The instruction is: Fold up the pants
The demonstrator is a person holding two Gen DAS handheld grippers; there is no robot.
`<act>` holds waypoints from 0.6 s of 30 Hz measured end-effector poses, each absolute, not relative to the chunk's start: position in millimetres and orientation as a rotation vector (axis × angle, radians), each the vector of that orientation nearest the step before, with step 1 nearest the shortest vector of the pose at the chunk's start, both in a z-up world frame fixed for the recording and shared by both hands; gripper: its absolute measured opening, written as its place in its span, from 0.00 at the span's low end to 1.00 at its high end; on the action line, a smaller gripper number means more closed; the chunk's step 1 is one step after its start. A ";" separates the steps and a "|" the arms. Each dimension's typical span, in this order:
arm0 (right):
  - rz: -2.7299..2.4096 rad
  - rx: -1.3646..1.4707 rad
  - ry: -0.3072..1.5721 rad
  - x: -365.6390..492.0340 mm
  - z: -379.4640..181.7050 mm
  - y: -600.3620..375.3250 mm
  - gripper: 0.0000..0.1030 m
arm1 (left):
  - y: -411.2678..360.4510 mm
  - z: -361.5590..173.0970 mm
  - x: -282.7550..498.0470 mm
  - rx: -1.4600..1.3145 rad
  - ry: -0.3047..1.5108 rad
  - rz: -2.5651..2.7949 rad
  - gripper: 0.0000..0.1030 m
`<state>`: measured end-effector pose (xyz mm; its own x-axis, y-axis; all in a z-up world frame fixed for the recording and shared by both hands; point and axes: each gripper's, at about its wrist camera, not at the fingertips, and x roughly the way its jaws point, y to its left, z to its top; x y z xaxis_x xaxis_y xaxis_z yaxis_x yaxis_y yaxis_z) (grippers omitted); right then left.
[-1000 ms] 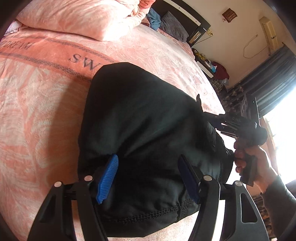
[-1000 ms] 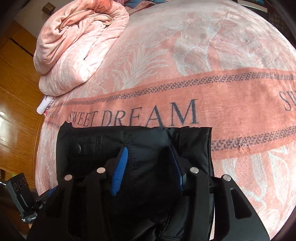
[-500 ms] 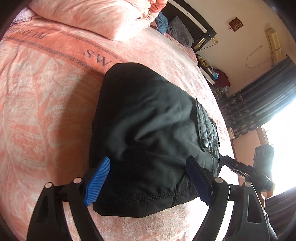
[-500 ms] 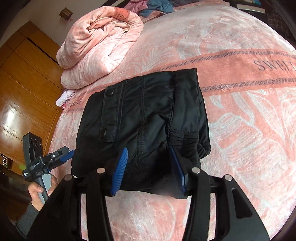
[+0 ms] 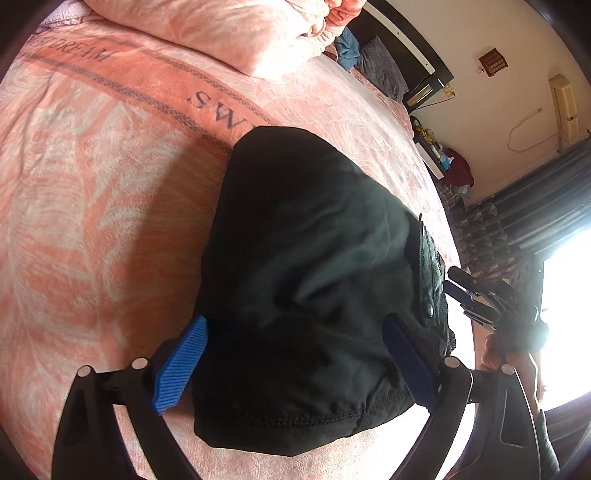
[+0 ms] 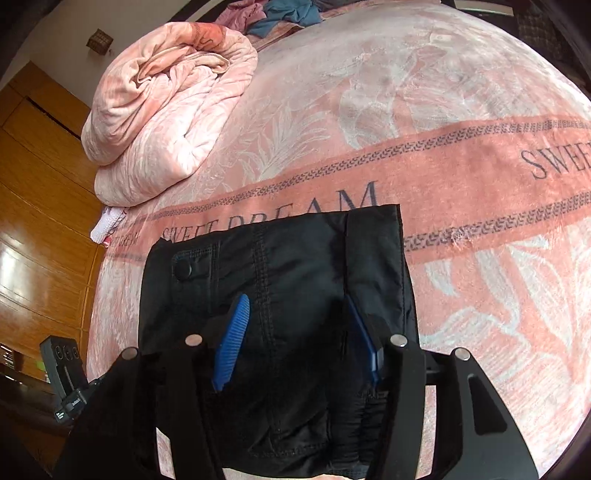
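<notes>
Left wrist view: black pants [image 5: 310, 280] folded into a compact bundle on the pink bed blanket [image 5: 92, 221], partly covering the "SWEET DREAM" band. Left tool [image 5: 295, 365] has its jaws spread wide, just been opening, blue pads flanking the bundle's near end, not pressing it. Right tool [image 5: 476, 299] shows at the right edge, held by a hand [image 5: 506, 354], just beside the pants' snap side. Rolled pink quilt [image 5: 221, 33] lies at the top. Right wrist view: pants [image 6: 295, 277] lie flat below the lettering, snap button upper left. Right tool [image 6: 299, 339] is about half open over the fabric, jaws just been opening, nothing gripped.
</notes>
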<state>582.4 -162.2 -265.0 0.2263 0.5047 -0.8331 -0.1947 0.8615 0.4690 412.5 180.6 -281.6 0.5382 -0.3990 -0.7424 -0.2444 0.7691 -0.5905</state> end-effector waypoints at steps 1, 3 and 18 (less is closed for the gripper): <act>0.489 0.268 1.270 585.5 -272.6 -158.5 0.52 | 179.8 -282.6 413.3 -0.706 1.029 -0.102 0.94; 0.491 0.227 1.253 583.6 -270.8 -154.0 0.57 | 180.9 -283.2 412.5 -0.707 1.035 -0.106 0.95; 0.483 0.355 1.159 418.6 -180.9 -218.6 0.89 | 172.2 -198.8 290.5 -0.511 0.979 0.058 0.96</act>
